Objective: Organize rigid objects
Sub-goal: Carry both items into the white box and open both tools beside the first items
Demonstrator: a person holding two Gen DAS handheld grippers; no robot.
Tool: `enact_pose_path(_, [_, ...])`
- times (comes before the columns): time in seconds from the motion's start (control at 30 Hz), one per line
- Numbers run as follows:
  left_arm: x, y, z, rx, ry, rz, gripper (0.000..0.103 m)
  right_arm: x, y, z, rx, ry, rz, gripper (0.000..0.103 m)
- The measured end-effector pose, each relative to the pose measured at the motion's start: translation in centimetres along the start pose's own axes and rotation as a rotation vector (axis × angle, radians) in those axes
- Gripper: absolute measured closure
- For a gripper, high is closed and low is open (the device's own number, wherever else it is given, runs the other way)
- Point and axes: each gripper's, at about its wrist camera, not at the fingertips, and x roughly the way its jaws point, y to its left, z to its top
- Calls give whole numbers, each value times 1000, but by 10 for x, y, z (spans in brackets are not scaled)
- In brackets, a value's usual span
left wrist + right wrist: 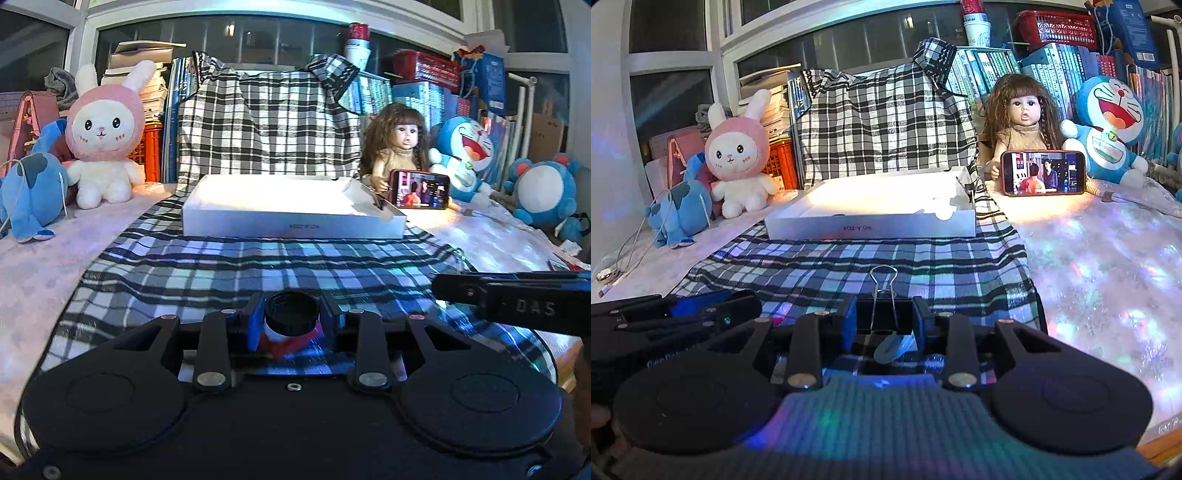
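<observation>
My left gripper [291, 317] is shut on a small bottle with a black cap [291, 312] and a red and white body, held low over the checked cloth [240, 266]. My right gripper [884, 317] is shut on a black binder clip [883, 314] whose wire handle points forward. A pale blue object [892, 347] lies on the cloth just under the clip. A shallow white box [291, 206] stands open on the cloth ahead of both grippers; it also shows in the right wrist view [875, 208]. The right gripper's side shows at the right of the left wrist view [517, 299].
Behind the box the checked cloth drapes over something tall. A pink rabbit plush [105, 136] and a blue plush [31, 188] sit at the left. A doll [1023, 118], a phone [1043, 172] playing video and a Doraemon plush [1108, 129] sit at the right. Books line the back.
</observation>
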Motion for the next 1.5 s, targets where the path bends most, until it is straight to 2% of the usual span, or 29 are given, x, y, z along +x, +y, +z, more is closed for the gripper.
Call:
enact_pose_path(0.27, [24, 19, 44, -22, -2, -6, 72, 16, -11, 25, 26, -19, -10, 67])
enact_pose_path(0.5, [62, 40, 93, -68, 32, -27, 72, 45, -23, 67, 29, -33, -24, 67])
enact_pose_path(0.63, [90, 47, 114, -57, 56, -17, 72, 70, -34, 93, 60, 0, -28, 67])
enact_pose_path(0.77, [124, 61, 132, -104, 114, -53, 72, 99, -47, 114, 72, 46, -68, 67])
enact_pose_path(0.9, [156, 70, 140, -118, 159, -45, 72, 127, -56, 128, 92, 91, -85, 67])
enact_pose_path(1.1, [195, 79, 140, -167, 236, -18, 72, 166, -61, 130, 128, 172, -79, 67])
enact_pose_path(1.5, [231, 88, 131, -161, 291, 58, 72, 201, -47, 122, 68, 233, -141, 67])
